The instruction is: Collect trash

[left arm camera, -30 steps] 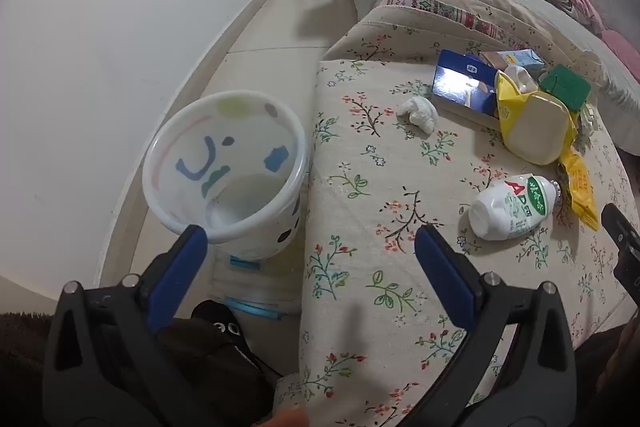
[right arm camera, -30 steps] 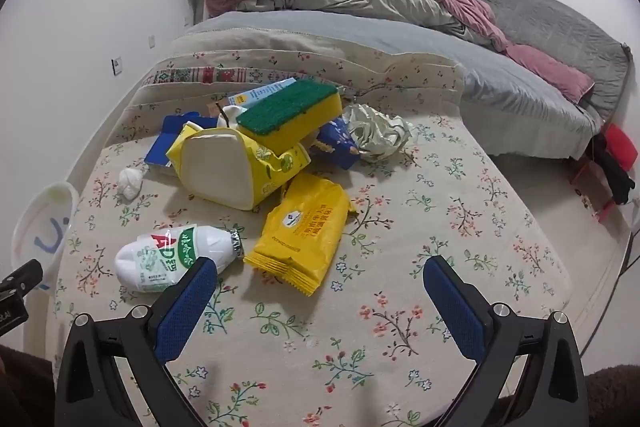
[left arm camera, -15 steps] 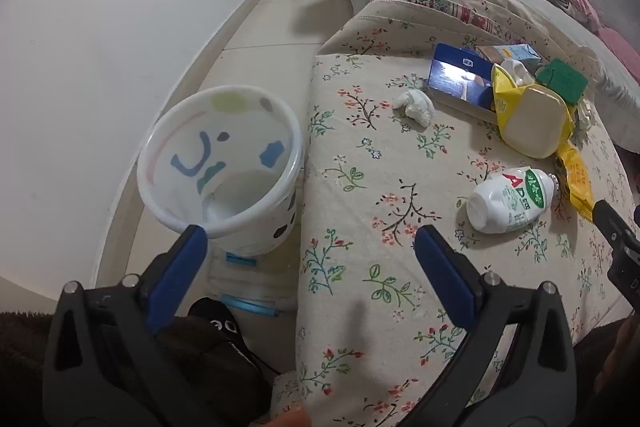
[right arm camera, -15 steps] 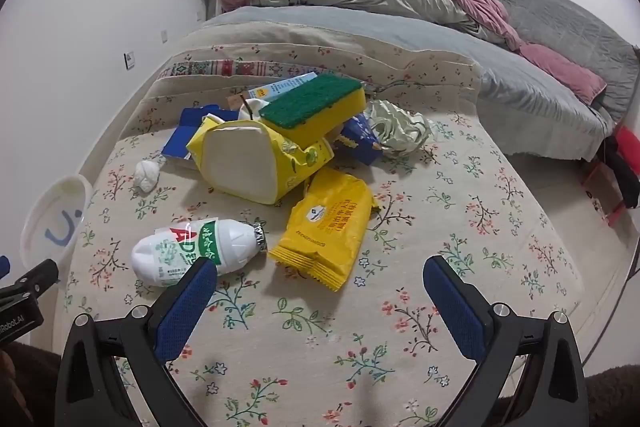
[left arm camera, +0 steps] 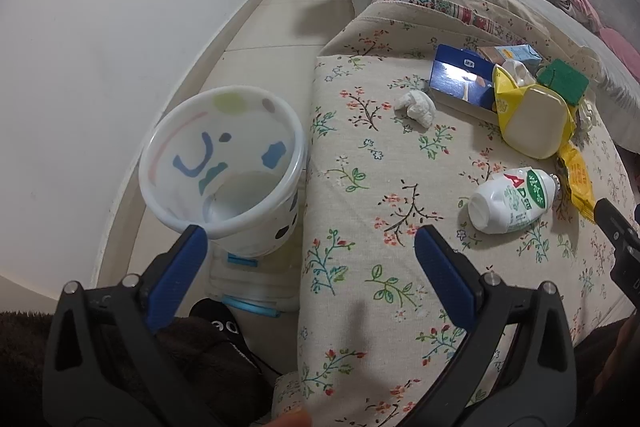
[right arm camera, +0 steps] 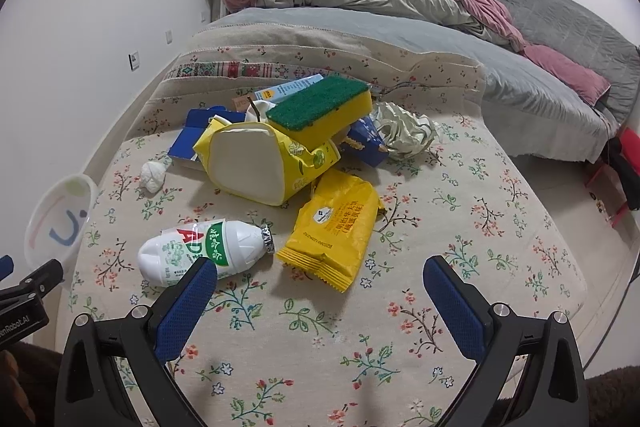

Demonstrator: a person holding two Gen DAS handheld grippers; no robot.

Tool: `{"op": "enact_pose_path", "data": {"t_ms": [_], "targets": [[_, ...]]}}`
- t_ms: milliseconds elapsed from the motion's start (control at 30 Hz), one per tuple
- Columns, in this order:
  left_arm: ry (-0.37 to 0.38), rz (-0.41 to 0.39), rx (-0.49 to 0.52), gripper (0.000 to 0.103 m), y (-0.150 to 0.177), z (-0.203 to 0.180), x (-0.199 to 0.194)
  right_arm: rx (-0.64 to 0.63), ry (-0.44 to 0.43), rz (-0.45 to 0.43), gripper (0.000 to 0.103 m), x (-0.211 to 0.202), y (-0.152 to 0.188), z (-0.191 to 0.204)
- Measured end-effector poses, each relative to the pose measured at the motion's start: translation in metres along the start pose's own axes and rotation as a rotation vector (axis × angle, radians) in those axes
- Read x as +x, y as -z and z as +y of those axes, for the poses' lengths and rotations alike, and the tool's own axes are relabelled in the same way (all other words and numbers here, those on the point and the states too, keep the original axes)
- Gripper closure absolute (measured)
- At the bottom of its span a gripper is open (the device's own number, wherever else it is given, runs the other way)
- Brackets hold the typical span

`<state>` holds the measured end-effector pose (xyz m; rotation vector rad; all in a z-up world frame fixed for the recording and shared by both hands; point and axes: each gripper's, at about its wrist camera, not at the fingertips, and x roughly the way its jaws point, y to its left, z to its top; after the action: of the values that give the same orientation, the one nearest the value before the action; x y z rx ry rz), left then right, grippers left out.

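— What is different from a second ago?

— The right tool (right arm camera: 320,277) has moved in over the floral worktop (right arm camera: 460,227); the white drink bottle (right arm camera: 200,253) now lies just ahead of its left finger (right arm camera: 186,309), and the yellow wrapper (right arm camera: 336,227) sits nearer too.

— And the left tool (left arm camera: 310,259)?

— It has drifted slightly; the right tool's black tip (left arm camera: 616,227) now shows further into its view, close to the bottle.

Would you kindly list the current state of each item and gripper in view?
left gripper: open, empty
right gripper: open, empty
bin: upright, looks empty
white bottle: lying on its side
yellow packet: lying flat
sponge: tilted atop the pile
yellow carton: tipped over
tissue: crumpled
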<state>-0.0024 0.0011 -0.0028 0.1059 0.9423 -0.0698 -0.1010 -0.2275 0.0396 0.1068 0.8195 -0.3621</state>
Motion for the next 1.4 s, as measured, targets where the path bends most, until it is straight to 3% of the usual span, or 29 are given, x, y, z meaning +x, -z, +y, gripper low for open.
{"op": "enact_pose_path", "data": {"t_ms": [1400], "targets": [[0.003,-0.006,0.007,0.0,-0.0009,-0.0042,-0.0031,-0.001,-0.004,-0.002,0.0,-0.0001,0.0001,0.0004]]}}
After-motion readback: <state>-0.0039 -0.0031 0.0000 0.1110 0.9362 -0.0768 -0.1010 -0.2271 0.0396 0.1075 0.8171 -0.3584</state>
